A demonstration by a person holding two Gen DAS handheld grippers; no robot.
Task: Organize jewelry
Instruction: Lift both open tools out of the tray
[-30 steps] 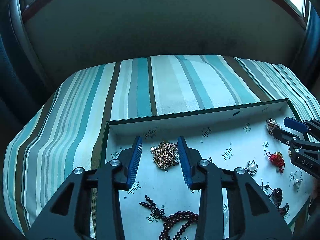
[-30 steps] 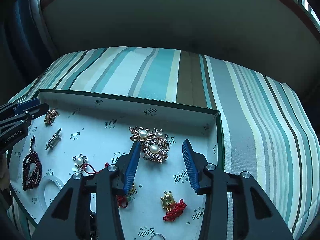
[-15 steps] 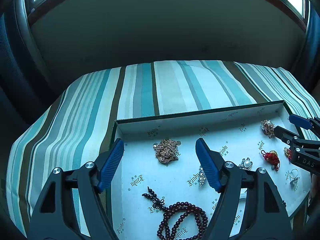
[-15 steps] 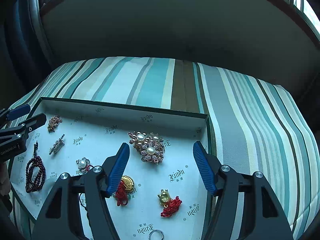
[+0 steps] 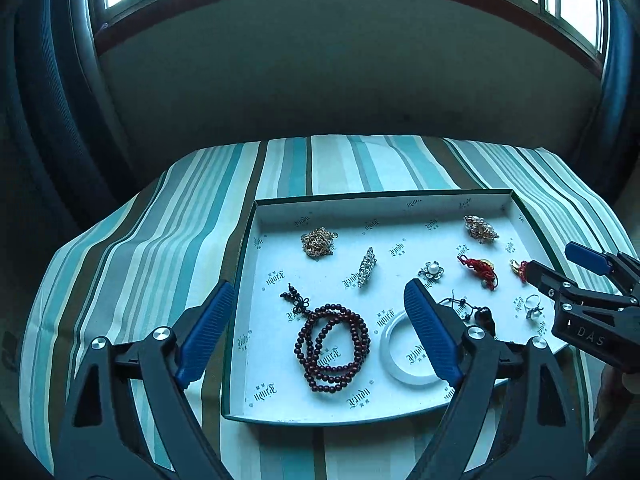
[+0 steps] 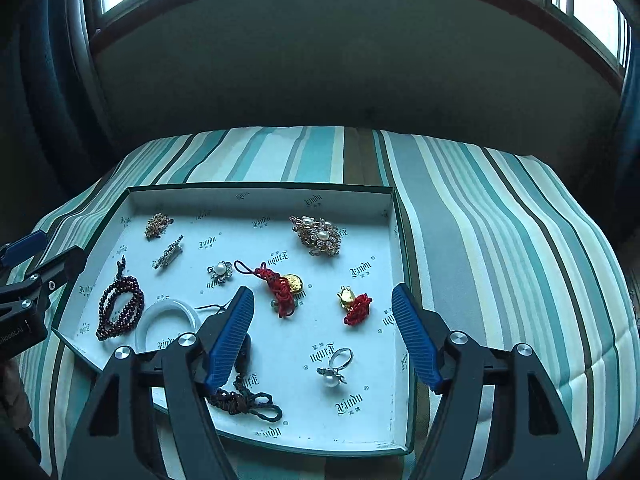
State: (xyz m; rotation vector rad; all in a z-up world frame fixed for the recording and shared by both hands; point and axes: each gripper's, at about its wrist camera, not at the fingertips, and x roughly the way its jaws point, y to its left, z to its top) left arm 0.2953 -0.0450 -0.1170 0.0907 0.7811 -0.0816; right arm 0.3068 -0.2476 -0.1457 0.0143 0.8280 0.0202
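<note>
Both grippers have pulled back from the tray [image 5: 516, 204], their jaws just opened wide and empty. Left gripper [image 5: 316, 320] hangs above the beads [image 5: 332, 344]; right gripper [image 6: 322, 320] above the red charm [image 6: 356, 306], seemingly clear.

Both wrist views look steeply down, sharing the tray [image 5: 516, 204].
</note>
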